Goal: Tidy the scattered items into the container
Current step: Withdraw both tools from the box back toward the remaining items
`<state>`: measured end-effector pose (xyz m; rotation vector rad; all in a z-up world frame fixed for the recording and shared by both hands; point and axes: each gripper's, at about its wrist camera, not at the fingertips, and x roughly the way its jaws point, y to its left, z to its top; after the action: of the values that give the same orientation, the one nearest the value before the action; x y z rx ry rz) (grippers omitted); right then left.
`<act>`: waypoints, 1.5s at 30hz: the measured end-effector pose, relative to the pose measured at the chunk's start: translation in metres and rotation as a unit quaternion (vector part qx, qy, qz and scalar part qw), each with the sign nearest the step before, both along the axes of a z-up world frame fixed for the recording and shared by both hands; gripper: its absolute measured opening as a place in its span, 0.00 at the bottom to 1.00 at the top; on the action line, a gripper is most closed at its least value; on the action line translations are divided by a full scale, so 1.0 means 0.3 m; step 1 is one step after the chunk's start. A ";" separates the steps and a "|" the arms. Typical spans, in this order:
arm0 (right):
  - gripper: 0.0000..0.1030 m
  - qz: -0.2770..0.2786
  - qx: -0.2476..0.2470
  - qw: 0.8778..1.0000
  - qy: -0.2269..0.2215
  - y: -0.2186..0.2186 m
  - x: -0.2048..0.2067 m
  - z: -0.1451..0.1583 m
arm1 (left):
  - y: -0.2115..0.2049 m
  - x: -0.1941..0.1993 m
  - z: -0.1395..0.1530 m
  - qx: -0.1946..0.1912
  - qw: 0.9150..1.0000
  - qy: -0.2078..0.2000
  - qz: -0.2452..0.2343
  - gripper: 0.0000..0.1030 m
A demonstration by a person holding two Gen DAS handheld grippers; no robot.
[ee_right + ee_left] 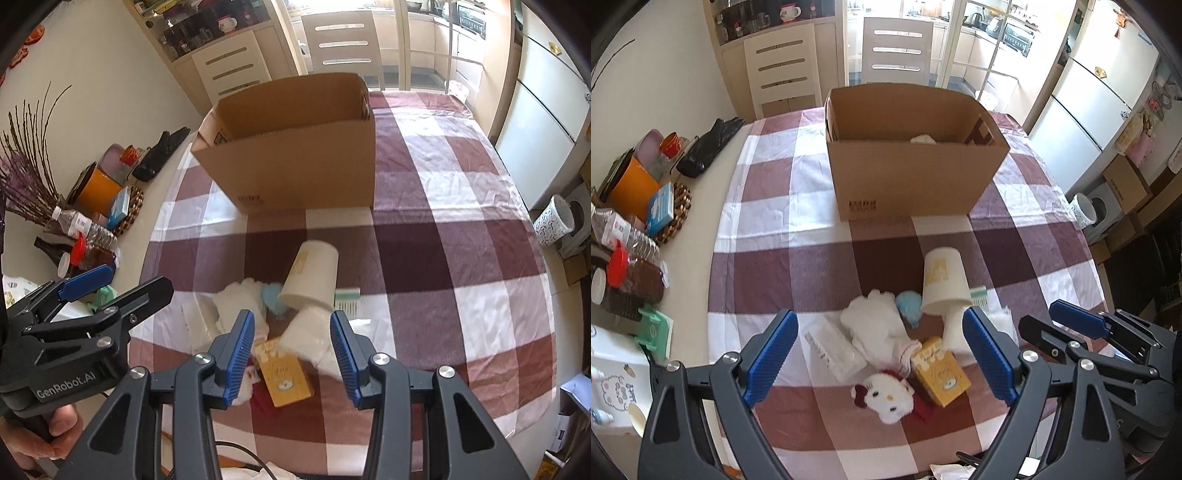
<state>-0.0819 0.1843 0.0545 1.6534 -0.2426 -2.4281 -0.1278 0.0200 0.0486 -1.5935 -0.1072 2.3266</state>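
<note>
Checked tablecloth (pixel 820 266) — one box (pixel 908 177), one cup (pixel 943 280)

— Table state?
— Checked cloth (pixel 768 258) over the table; open cardboard box (pixel 908 166) toward the far edge, something white inside.

— Loose items?
— Clustered near the front edge: paper cup (pixel 943 282) tipped on its side, yellow carton (pixel 940 373), cat plush (pixel 884 400), white cloth (pixel 875 325), tissue pack (pixel 833 349), blue puff (pixel 909 306).

— Grippers?
— Left gripper (pixel 881 352) above the cluster, jaws wide, nothing between them. Right gripper (pixel 1067 328) at the right, empty.
</note>
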 end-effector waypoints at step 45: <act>0.42 0.015 0.015 0.995 -0.100 0.000 0.186 -0.306 | -0.170 0.238 -0.419 0.024 0.986 -0.163 0.024 0.89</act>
<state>-0.0260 0.1844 -0.0372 1.9006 -0.2105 -2.2550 -0.0564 -0.0310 -0.0771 -1.9527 -0.2762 2.0604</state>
